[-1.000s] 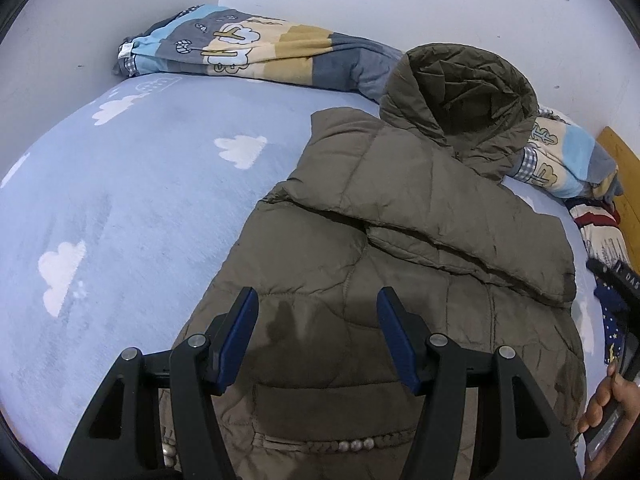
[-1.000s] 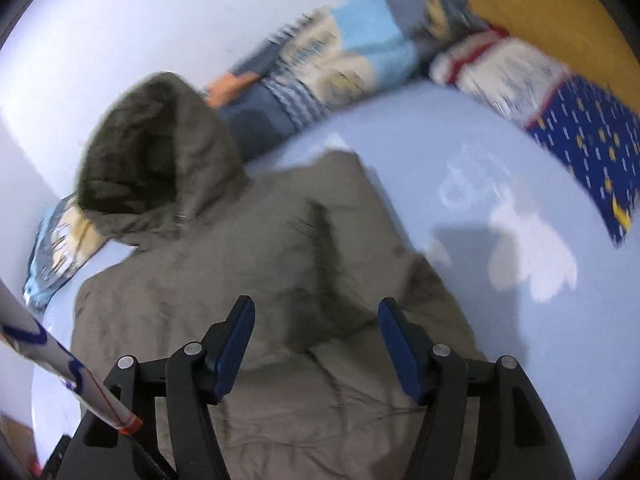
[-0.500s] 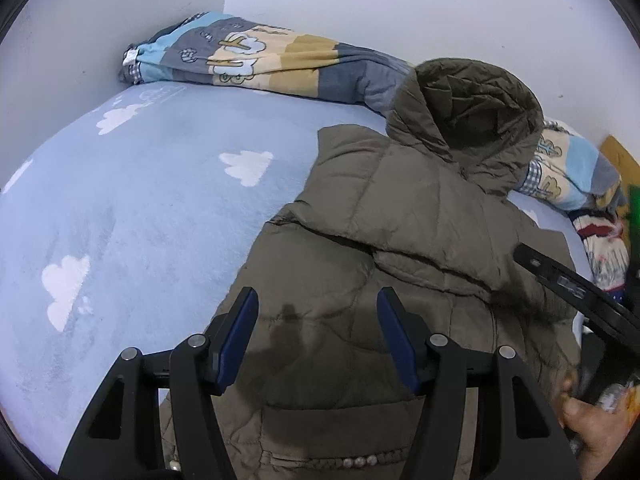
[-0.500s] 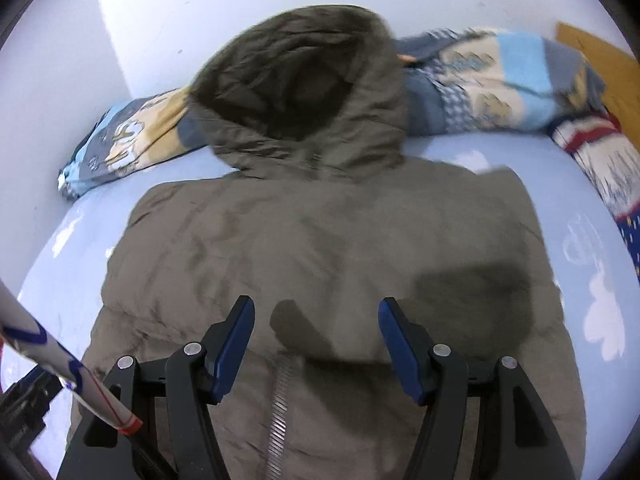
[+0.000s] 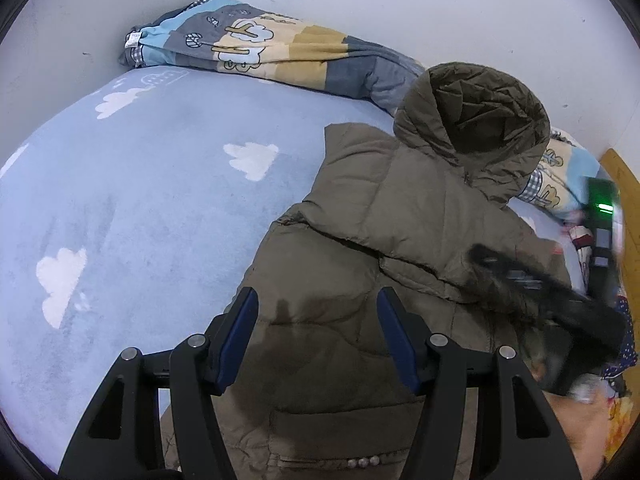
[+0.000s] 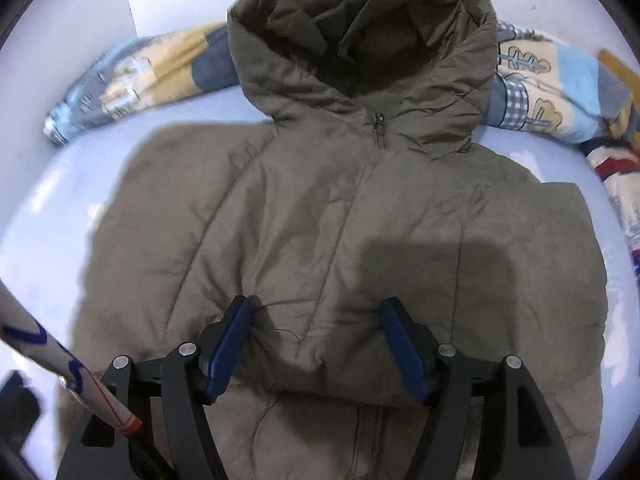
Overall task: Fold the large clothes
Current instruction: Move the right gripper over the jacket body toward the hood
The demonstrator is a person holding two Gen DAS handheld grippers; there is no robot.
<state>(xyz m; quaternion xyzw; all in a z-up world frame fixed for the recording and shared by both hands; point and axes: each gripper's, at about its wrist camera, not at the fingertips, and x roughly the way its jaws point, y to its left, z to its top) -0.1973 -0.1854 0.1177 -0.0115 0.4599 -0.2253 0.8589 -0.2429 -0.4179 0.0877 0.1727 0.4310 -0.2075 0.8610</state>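
An olive-green hooded puffer jacket lies front up on a light blue bed sheet with white clouds; both sleeves are folded across its chest. Its hood rests against the bedding at the wall. My left gripper is open and empty over the jacket's lower left part. My right gripper is open and hovers low over the folded sleeves at mid-chest, with the zipper beyond it. The right gripper also shows blurred in the left wrist view.
A rolled patterned quilt lies along the white wall behind the jacket. More patterned bedding is heaped at the right. A wooden board stands at the far right. A white tube with red and blue marks crosses the lower left of the right wrist view.
My right gripper has swung from the jacket's right side to its middle and come down closer to the chest. My left gripper has shifted a little.
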